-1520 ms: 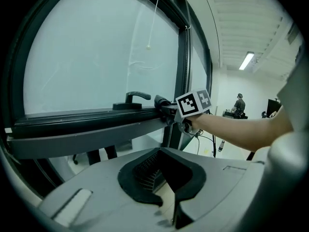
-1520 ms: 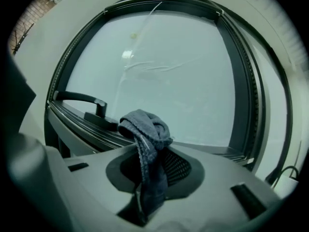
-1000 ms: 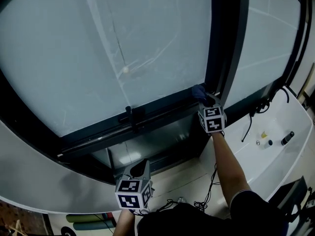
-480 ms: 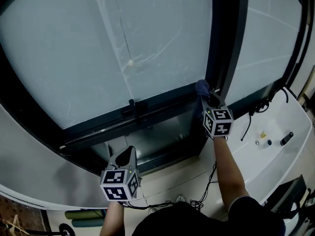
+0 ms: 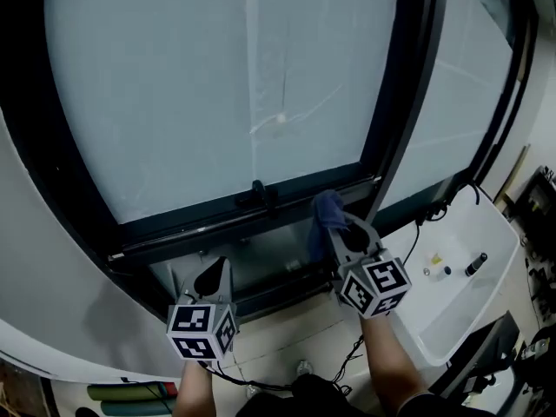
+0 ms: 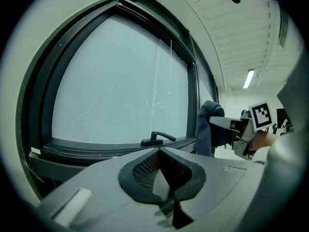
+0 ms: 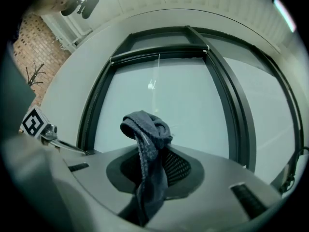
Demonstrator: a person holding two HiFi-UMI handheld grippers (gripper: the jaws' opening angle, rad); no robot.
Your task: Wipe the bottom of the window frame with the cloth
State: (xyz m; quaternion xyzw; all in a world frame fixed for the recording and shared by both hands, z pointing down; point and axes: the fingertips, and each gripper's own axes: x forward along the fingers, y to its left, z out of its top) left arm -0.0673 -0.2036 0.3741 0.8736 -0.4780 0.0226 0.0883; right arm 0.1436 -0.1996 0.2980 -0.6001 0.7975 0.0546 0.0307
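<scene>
The dark window frame's bottom rail runs across the head view, with a black handle on it. A blue-grey cloth is held by my right gripper, which is shut on it just below the rail, off the frame. In the right gripper view the cloth bunches above the jaws and hangs down between them. My left gripper is lower left, below the rail, shut and empty. The left gripper view shows the handle, the rail and the cloth at right.
A black vertical mullion stands just right of the cloth. A white ledge at lower right carries small items and cables. A pale wall curves along the left. Floor shows below.
My right gripper has pulled the cloth away from the corner by the mullion, moving left and down off the rail. The head view has shifted; the left gripper stays low.
</scene>
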